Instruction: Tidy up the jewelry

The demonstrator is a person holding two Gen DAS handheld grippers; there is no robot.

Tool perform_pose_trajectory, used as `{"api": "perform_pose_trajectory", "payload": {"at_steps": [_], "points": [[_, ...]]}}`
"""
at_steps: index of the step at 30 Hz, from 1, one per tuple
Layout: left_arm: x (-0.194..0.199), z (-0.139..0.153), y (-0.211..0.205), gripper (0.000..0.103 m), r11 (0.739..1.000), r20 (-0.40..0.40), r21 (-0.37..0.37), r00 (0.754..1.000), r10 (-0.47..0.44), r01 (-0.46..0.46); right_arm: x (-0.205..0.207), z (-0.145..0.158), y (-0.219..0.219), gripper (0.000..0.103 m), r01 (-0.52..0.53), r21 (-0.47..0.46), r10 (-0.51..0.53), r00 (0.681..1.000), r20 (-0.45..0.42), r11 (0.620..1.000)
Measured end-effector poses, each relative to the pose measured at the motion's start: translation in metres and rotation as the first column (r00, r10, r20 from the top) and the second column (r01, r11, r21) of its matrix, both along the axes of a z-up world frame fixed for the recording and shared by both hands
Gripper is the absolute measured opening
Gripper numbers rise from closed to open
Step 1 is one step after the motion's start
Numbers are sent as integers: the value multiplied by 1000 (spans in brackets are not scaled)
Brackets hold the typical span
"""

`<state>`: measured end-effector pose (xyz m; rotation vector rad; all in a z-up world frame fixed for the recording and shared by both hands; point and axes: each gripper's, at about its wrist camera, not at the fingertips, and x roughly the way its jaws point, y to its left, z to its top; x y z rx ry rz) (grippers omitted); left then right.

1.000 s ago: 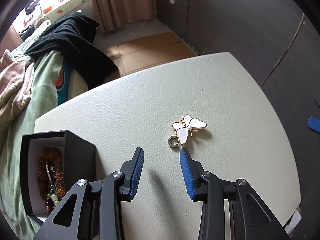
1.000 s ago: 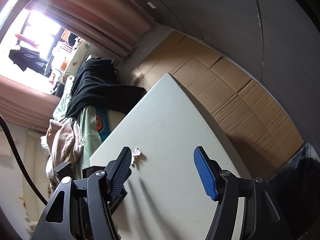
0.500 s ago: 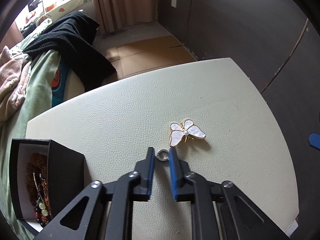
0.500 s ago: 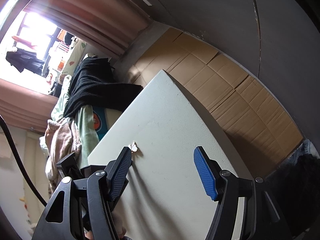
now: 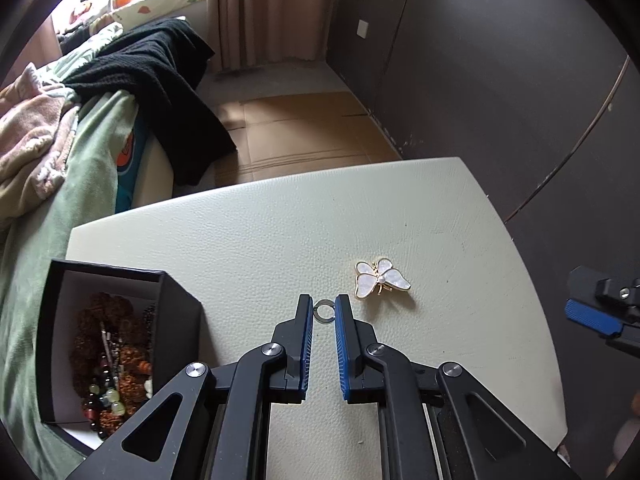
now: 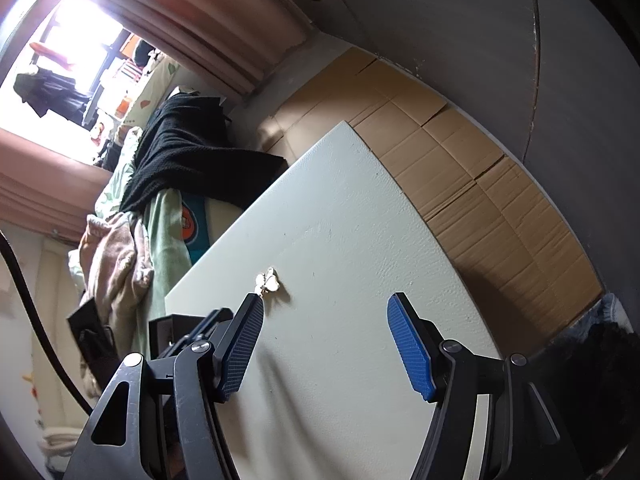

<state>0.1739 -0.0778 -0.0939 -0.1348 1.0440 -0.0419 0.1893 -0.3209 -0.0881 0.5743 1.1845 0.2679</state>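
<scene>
A small silver ring (image 5: 325,312) sits between the tips of my left gripper (image 5: 324,308), whose jaws are closed on it just above the cream table (image 5: 280,232). A white and gold butterfly brooch (image 5: 381,279) lies on the table just right of the ring; it also shows in the right wrist view (image 6: 269,281). A black open box (image 5: 116,340) with beaded jewelry inside stands at the table's left edge. My right gripper (image 6: 326,344) is open and empty above the table, near its right edge.
A bed with a green sheet (image 5: 80,184), a black garment (image 5: 160,92) and a pink blanket (image 5: 28,140) lies left of the table. Cardboard (image 5: 296,136) covers the floor behind. Dark walls (image 5: 480,60) stand to the right.
My left gripper closed from wide open onto the ring, then shifted left with it, away from the brooch and closer to the box. The right gripper stayed open and turned slightly.
</scene>
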Motion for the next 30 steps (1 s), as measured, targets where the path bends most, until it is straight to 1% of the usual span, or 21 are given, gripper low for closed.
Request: {"api": "perform_pose_trajectory", "payload": {"at_steps": [3, 6, 12, 18, 22, 25, 30], "points": [[-7, 10, 6, 11, 1000, 26, -6, 1000, 12, -12, 1, -1, 5, 65, -17, -13, 17, 1000, 3, 1000], [-17, 21, 14, 11, 999, 52, -26, 998, 31, -30, 3, -2, 12, 65, -38, -5, 38, 999, 10, 999], [-30, 35, 35, 11, 994, 87, -60, 992, 91, -86, 3, -2, 29, 65, -81, -32, 82, 996, 33, 996], [-35, 42, 50, 11, 988, 106, -77, 985, 139, -131, 2, 3, 49, 65, -128, -88, 134, 988, 71, 988], [-39, 47, 63, 11, 985, 117, -92, 980, 159, -149, 3, 0, 64, 65, -174, -115, 183, 980, 80, 978], [-42, 52, 74, 11, 980, 126, -105, 975, 183, -170, 7, -5, 77, 65, -213, -161, 226, 972, 70, 964], [-46, 55, 94, 11, 970, 132, -121, 965, 226, -211, 12, -12, 93, 65, -269, -204, 289, 955, 73, 941]]}}
